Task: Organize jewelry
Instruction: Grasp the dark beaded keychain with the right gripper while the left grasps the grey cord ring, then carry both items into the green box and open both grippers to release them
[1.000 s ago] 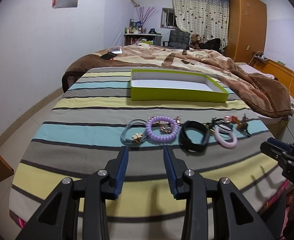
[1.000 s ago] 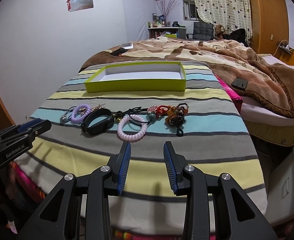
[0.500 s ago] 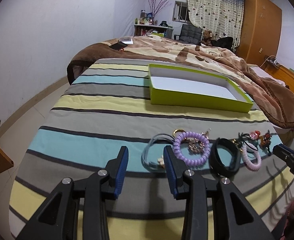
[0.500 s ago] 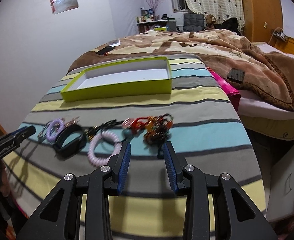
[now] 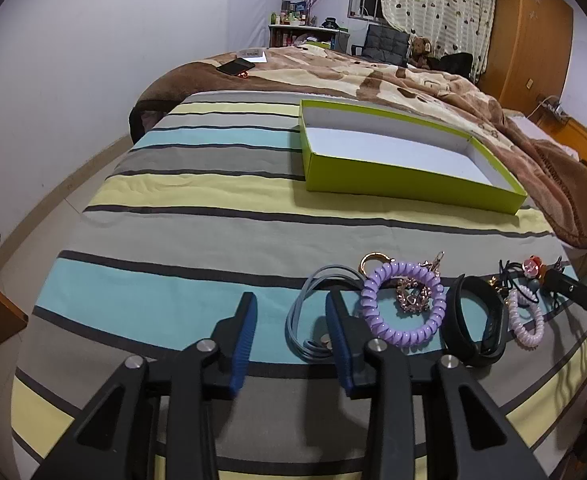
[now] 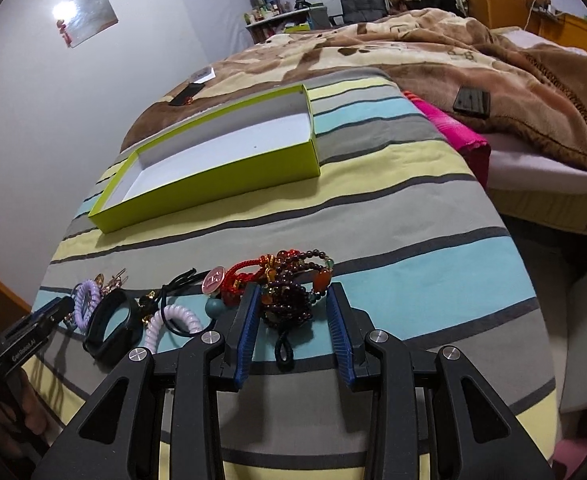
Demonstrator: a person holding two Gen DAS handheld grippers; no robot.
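The jewelry is being lined up in a row across the blue stripe of the bed (image 5: 197,236), and both ends of that row are now being closed in on. At the right end, the dark beaded bracelet (image 6: 289,300) is being straddled by the right tongs (image 6: 291,330), whose jaws have just been closing; the beads are lying between the blue pads with a gap showing on either side, so nothing is being gripped yet. At the left end, the grey cord bracelet (image 5: 309,316) is being approached by the left tongs (image 5: 291,336), which have just been narrowing too; compared with a second ago they have been carried nearer and off to one side, so that the cord loop is now sitting between the pads, partly hidden behind the right-hand one, unpinched. Between the two ends, the purple coil band (image 5: 403,304), the black band (image 5: 473,328) and the pink coil band (image 5: 527,322) are being left untouched. Beyond them, the green box (image 5: 405,178) is lying open and empty, well apart from the row. Judging by this, two pickups are being set up at once, and no piece has been carried to the box so far.
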